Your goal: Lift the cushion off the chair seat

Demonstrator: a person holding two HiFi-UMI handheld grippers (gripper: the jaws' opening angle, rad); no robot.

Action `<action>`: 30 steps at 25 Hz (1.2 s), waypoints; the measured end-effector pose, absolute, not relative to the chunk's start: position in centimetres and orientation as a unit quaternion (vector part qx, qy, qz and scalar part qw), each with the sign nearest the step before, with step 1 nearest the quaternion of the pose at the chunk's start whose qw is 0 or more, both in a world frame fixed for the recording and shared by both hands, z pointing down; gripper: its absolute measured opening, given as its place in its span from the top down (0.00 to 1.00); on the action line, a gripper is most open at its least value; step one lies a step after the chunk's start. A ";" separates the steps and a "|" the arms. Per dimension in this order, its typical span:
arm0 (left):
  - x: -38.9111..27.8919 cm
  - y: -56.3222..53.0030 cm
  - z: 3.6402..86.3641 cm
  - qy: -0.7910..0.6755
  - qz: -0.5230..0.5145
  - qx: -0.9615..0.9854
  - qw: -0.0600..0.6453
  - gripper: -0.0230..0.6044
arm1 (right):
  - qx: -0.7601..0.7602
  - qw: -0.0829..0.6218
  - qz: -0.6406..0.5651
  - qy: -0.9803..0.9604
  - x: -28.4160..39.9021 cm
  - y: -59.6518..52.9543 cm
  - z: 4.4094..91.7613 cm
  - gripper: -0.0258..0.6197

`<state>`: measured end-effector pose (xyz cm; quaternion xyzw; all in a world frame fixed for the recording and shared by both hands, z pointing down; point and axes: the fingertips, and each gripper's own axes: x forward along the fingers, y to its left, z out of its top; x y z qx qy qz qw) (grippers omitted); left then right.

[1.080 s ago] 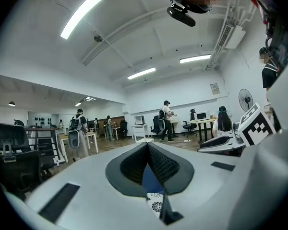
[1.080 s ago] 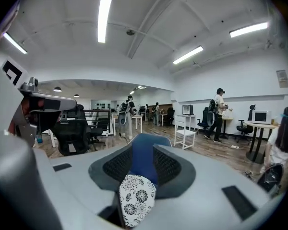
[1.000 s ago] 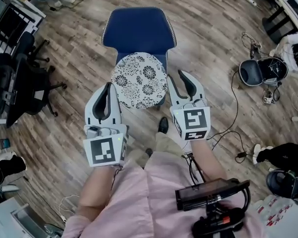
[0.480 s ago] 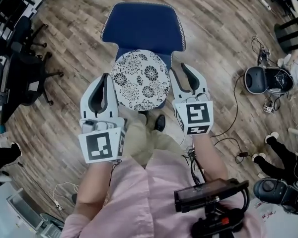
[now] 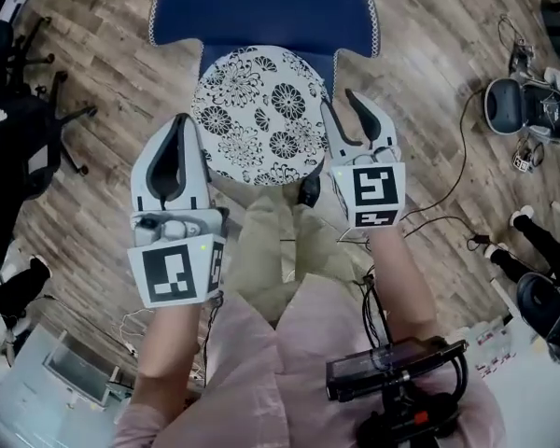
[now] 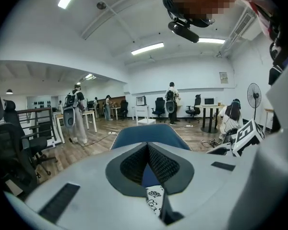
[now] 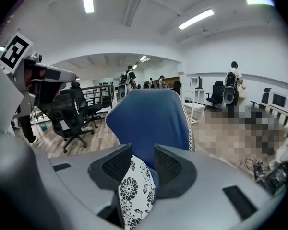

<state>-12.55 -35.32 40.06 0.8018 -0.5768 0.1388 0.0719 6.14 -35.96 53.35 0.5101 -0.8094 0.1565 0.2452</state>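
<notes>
The round black-and-white flowered cushion [image 5: 261, 115] lies on the seat of the blue chair [image 5: 261, 7] in the upper middle of the head view, and its near edge reaches past the front of the seat. A gripper stands at each side of it, above a wooden floor [image 5: 103, 82].

The left gripper [image 5: 179, 123] is just beside the cushion's left edge. In the left gripper view the left gripper's [image 6: 148, 147] jaws are drawn in until their tips meet. The bowed opening behind the tips shows the chair's blue [image 6: 146, 135] and, lower down, a strip of the cushion's pattern [image 6: 154, 200]. I cannot tell whether that strip is caught.

The right gripper [image 5: 339, 103] is at the cushion's right edge. In the right gripper view its [image 7: 142, 152] jaws stand apart with the cushion's rim [image 7: 134, 190] upright between them. The rim lies against the left-hand pad, and some blue chair back [image 7: 149, 123] shows before the other pad.

A black office chair [image 5: 23, 147] stands at the left of the head view.
</notes>
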 end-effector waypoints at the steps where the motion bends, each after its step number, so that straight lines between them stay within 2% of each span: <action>1: -12.6 -35.7 41.2 -0.573 0.145 0.803 0.079 0.95 | 0.509 0.252 0.162 -0.807 6.1 -36.2 54.7 0.74; 8: -12.4 -36.9 49.5 -0.555 0.179 0.803 0.127 0.95 | 0.506 0.285 0.204 -0.788 7.0 -36.3 64.3 0.73; 17: -12.5 -37.5 55.5 -0.539 0.205 0.805 0.138 0.95 | 0.500 0.315 0.237 -0.771 7.6 -36.4 74.7 0.71; 24: -12.8 -37.5 58.0 -0.535 0.215 0.804 0.146 0.95 | 0.490 0.338 0.272 -0.757 7.8 -36.1 79.9 0.68; 30: -12.7 -37.7 57.9 -0.537 0.210 0.805 0.143 0.95 | 0.474 0.373 0.316 -0.732 8.2 -34.9 83.2 0.70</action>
